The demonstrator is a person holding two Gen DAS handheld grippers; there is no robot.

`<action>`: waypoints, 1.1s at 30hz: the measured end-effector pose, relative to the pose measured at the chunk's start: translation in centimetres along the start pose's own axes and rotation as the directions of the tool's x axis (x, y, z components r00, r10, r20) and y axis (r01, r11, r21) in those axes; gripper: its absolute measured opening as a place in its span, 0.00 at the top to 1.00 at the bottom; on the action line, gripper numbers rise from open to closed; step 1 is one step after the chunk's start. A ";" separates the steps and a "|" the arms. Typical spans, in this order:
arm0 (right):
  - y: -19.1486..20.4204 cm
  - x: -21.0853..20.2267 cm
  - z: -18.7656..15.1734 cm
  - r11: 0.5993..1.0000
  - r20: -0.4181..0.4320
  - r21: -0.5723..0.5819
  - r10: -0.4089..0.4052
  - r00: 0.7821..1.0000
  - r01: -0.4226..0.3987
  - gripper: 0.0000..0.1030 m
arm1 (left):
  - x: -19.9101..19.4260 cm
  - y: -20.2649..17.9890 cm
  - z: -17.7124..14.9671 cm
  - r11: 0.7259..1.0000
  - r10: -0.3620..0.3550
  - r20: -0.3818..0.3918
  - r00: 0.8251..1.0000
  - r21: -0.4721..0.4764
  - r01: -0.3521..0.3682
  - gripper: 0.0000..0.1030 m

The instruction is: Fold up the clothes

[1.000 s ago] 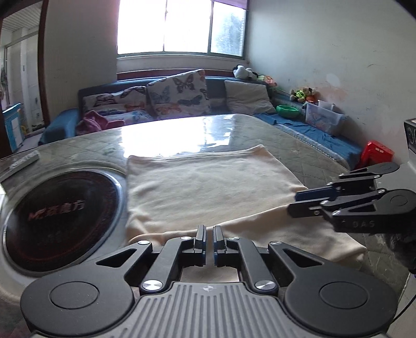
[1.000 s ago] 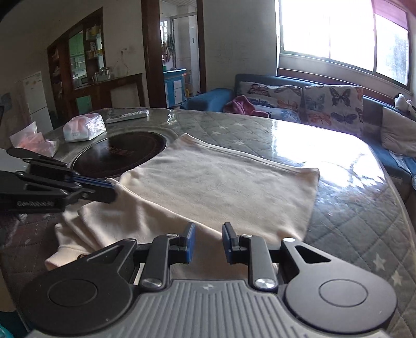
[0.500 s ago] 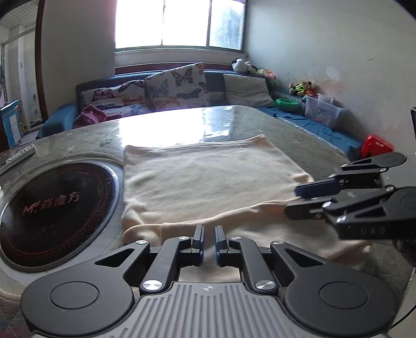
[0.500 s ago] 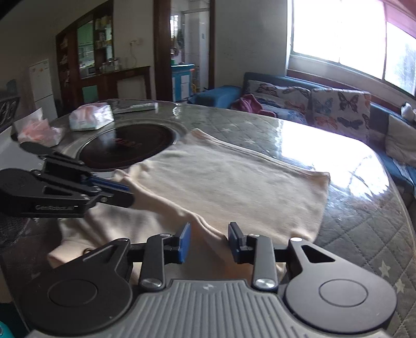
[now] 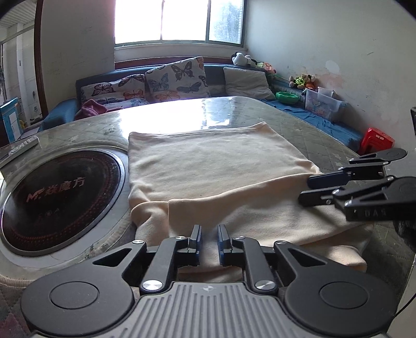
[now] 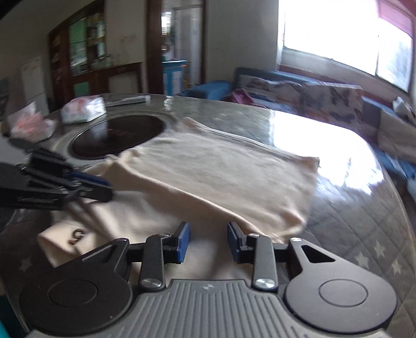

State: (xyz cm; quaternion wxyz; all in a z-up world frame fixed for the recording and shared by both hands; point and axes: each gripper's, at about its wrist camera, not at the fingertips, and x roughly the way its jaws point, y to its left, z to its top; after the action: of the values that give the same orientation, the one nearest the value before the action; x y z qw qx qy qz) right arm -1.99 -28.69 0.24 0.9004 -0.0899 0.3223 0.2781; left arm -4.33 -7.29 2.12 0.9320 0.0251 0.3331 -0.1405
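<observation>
Cream garment [image 5: 215, 169], soft and limp beside the hotplate [image 5: 56, 193]; left claw [image 5: 208, 240] slightly parted, right claw [image 6: 208, 240] wider, both empty; grip near hem.

Bright window [image 5: 179, 22] glares above a blue sofa [image 5: 62, 114] with butterfly cushions [image 5: 176, 78]; right of the sofa, a marked white wall [image 5: 338, 39]; left, a dark wooden doorway [image 6: 176, 46]

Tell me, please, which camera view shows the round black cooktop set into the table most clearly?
The left wrist view: the cooktop is near, sharp, and its printed lettering shows. In the right wrist view the cooktop is farther off, motion-blurred, and partly covered by the cream garment.
</observation>
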 end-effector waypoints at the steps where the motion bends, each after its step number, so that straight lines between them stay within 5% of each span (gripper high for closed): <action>1: -0.7 -0.2 -0.2 0.999 -0.001 0.033 0.002 1.000 -0.002 0.69 | 0.0 0.0 0.0 1.000 -0.001 0.000 1.000 -0.001 0.001 0.86; 13: -1.9 -0.7 -0.1 0.998 0.011 0.060 -0.032 0.999 0.031 0.67 | -0.5 0.1 0.2 1.000 0.009 0.004 1.000 0.024 -0.009 0.71; 23: 1.7 -3.3 -1.3 0.992 -0.036 -0.122 0.038 0.999 -0.043 0.66 | -5.0 0.4 -2.1 0.986 -0.022 -0.016 1.000 0.167 0.025 0.67; 33: 3.1 -5.5 -2.5 0.982 -0.050 -0.185 0.038 0.998 -0.047 0.63 | -6.6 -2.7 -5.7 0.886 -0.016 0.021 1.000 0.464 0.004 0.67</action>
State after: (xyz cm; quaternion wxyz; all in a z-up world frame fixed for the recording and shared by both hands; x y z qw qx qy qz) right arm -8.59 -29.37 1.86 0.8742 -0.1733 0.3176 0.3239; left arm -13.49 -7.45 1.93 0.9024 0.2435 0.2786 -0.2209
